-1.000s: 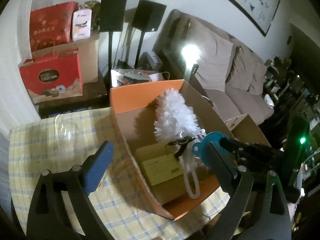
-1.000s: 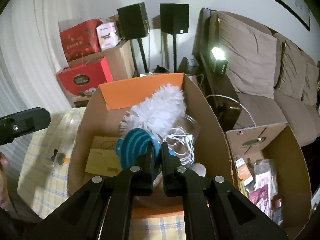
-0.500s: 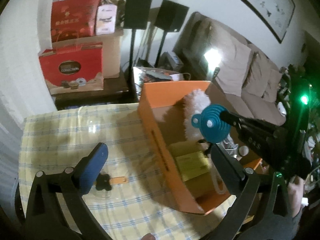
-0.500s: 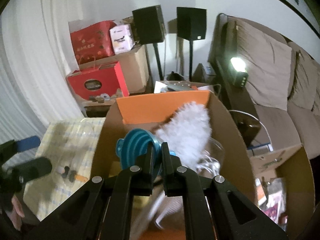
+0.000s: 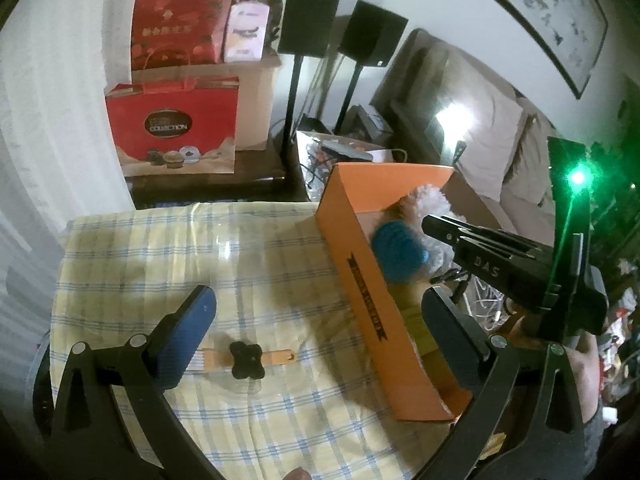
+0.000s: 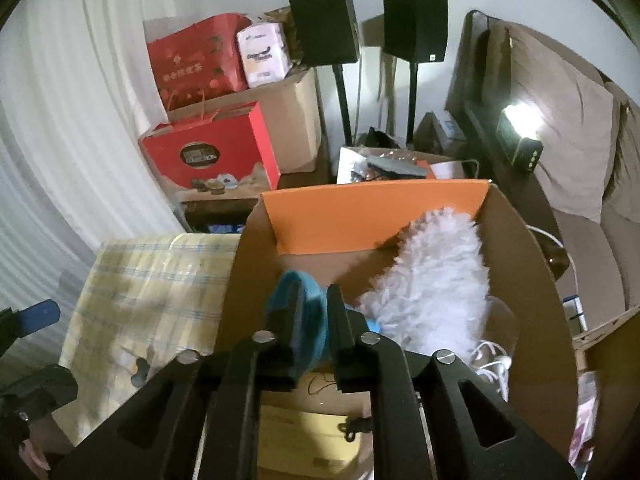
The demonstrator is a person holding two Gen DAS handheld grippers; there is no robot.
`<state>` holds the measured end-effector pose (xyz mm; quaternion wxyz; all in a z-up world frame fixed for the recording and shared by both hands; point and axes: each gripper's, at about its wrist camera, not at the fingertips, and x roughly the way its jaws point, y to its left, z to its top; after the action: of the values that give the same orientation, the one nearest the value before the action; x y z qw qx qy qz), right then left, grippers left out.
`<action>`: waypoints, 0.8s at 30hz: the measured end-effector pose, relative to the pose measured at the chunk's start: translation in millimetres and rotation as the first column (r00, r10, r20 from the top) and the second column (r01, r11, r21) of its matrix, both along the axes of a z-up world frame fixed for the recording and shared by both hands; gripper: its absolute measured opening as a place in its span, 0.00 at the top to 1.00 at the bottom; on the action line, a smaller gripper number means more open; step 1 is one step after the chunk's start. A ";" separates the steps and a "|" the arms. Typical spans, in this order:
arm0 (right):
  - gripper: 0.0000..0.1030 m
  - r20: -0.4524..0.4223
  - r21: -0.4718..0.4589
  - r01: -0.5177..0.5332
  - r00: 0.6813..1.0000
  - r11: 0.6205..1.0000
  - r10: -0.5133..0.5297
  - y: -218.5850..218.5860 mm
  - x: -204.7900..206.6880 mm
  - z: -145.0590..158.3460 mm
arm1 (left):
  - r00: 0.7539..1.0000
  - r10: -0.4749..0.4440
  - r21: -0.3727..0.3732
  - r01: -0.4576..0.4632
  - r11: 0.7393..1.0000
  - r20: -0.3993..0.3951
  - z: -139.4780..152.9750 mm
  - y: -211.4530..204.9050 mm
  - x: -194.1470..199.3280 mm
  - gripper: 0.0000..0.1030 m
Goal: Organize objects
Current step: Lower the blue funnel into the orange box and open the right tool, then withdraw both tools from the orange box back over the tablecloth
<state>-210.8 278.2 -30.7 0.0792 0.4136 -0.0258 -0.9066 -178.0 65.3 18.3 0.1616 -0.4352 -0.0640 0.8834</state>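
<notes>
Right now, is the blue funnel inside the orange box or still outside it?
Inside. The blue funnel, pinched by the right gripper, sits below the rim of the orange box, beside the white duster.

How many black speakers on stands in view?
2. The left speaker and the right speaker stand side by side against the back wall, behind the orange box. None seem hidden.

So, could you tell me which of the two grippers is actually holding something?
The right gripper: it is shut on the blue funnel over the orange box. The left gripper is open, above the checked tablecloth.
</notes>
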 end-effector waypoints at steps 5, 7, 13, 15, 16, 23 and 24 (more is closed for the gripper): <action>0.73 -0.008 -0.005 0.007 1.000 1.000 -0.007 0.9 6.9 3.6 | 1.000 0.011 -0.001 -0.011 1.000 -0.009 0.3 -5.7 1.3 0.00; 0.71 -0.012 -0.005 0.011 1.000 1.000 -0.011 2.1 9.8 7.0 | 1.000 0.014 -0.001 -0.014 1.000 -0.010 0.5 -7.8 1.7 0.00; 0.49 -0.043 0.002 0.002 0.999 1.000 -0.002 1.1 25.9 22.9 | 1.000 0.021 -0.011 -0.022 1.000 -0.012 -0.7 -16.1 6.4 0.00; 0.41 -0.051 0.008 -0.010 0.999 1.000 0.010 -2.8 30.8 27.5 | 1.000 0.028 -0.011 -0.028 1.000 -0.011 -0.4 -21.1 8.2 0.00; 0.35 -0.055 0.011 -0.017 0.998 1.000 0.018 -4.8 33.0 29.8 | 0.999 0.034 -0.011 -0.034 0.999 -0.011 -0.3 -24.6 9.1 0.00; 0.22 -0.083 -0.012 -0.066 0.994 0.998 0.065 -23.2 50.1 42.6 | 0.996 0.086 -0.026 -0.086 0.996 -0.004 -4.7 -58.1 14.1 0.00; 0.22 -0.084 -0.014 -0.072 0.994 0.997 0.070 -25.8 52.3 43.2 | 0.996 0.094 -0.028 -0.094 0.995 -0.002 -6.2 -63.4 15.6 0.00</action>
<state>-158.5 252.4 12.5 0.1159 0.3751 -0.0152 -0.9196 -162.3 1.9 12.1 0.1135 -0.4337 -0.0720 0.8910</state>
